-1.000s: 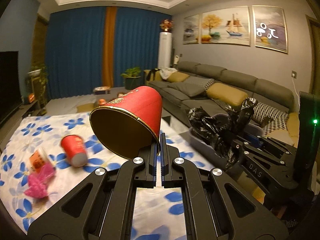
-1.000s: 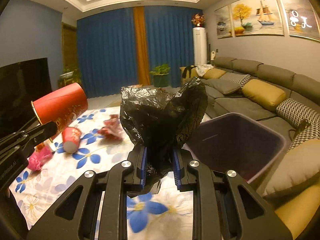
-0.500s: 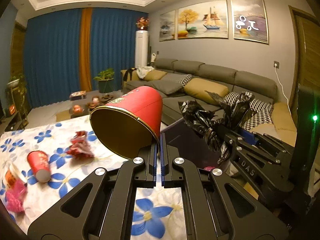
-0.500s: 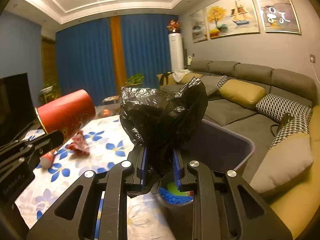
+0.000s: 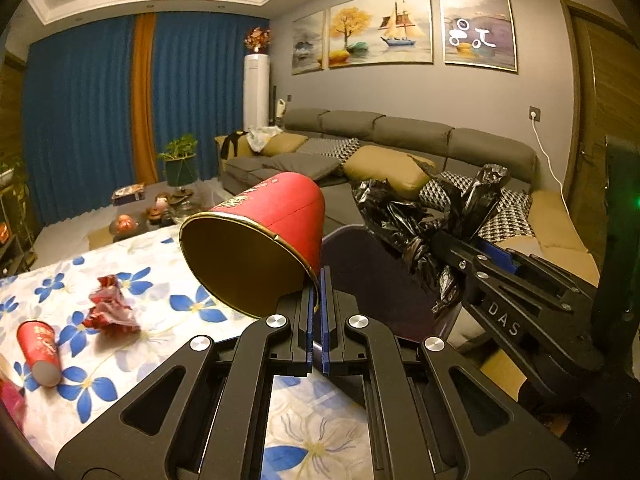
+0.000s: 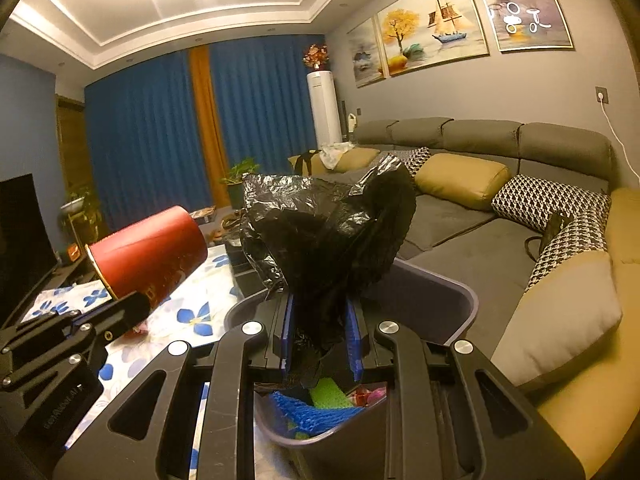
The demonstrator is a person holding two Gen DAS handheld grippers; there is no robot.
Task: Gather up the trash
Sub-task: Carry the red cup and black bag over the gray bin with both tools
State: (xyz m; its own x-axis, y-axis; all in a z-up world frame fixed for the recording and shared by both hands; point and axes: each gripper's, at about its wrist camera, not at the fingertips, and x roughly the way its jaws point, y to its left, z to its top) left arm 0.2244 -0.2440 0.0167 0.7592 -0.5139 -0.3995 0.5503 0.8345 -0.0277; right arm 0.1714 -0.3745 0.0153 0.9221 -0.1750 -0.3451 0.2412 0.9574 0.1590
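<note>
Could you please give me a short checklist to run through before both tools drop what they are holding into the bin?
1. Left tool pinches red cup by its rim: ok.
2. Right tool shut on black plastic bag: ok.
3. Bag above the bin: ok.
4. Cup fully over the bin's opening: cannot tell.
5. Room left in the bin: ok, trash sits low.

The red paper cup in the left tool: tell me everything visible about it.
The red paper cup looks like coated paper, red outside with gold print near its rolled gold rim, plain tan inside and empty. It lies tipped, mouth facing the camera, base pointing away. The left tool pinches its lower rim, holding it in the air beside the purple bin.
</note>
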